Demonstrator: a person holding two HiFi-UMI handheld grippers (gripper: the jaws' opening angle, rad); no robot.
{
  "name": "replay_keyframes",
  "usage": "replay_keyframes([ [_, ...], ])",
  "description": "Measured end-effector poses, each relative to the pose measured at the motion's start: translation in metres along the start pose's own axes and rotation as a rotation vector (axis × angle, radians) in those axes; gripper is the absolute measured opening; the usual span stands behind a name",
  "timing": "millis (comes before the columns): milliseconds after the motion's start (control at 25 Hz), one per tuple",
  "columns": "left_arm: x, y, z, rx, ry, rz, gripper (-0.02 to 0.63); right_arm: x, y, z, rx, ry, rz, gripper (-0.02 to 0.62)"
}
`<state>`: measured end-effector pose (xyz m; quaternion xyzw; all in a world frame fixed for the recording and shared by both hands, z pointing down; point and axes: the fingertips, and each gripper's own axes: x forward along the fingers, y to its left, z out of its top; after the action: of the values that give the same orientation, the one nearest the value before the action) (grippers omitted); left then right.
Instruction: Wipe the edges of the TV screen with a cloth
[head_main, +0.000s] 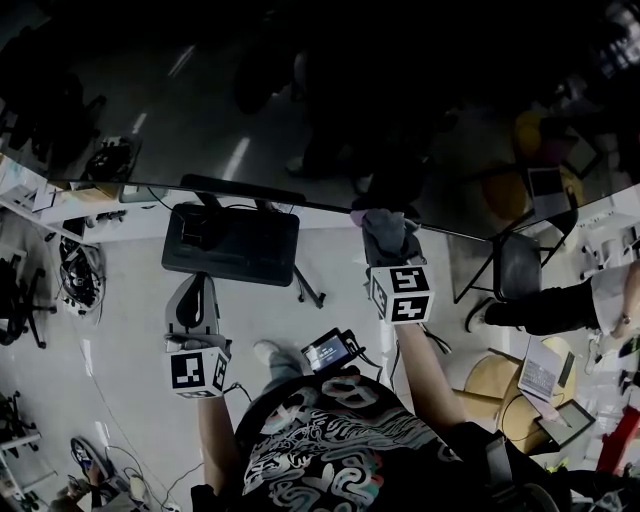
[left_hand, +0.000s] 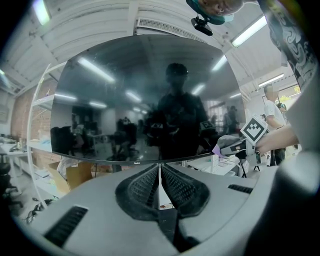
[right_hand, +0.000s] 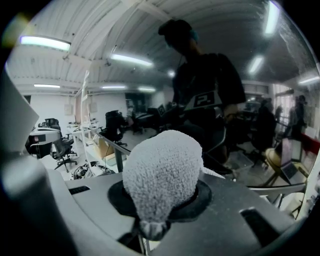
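Where cloth (head_main: 388, 232) meets TV edge (head_main: 300, 203), a chair (head_main: 515, 265) stands near.

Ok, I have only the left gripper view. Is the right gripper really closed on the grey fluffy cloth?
Observer: Yes. The right gripper view shows the right gripper shut on the grey fluffy cloth, which bulges forward.
Operator: What is under the screen?
Observer: In the head view, a black rectangular box sits just beneath the dark TV screen, at its lower edge.
Operator: Anything behind my camera?
Observer: A small black device with a lit display, at the person's chest.
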<state>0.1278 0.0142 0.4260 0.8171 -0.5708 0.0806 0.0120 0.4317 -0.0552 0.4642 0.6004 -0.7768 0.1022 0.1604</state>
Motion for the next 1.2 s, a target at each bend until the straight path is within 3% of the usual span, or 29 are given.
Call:
replay_keyframes([
  [1200,-0.003,0.051,-0.002,-0.005,-0.011,0.0,0.029,0.021,0.041,0.009,0.004,0.008,-0.002,0.115],
])
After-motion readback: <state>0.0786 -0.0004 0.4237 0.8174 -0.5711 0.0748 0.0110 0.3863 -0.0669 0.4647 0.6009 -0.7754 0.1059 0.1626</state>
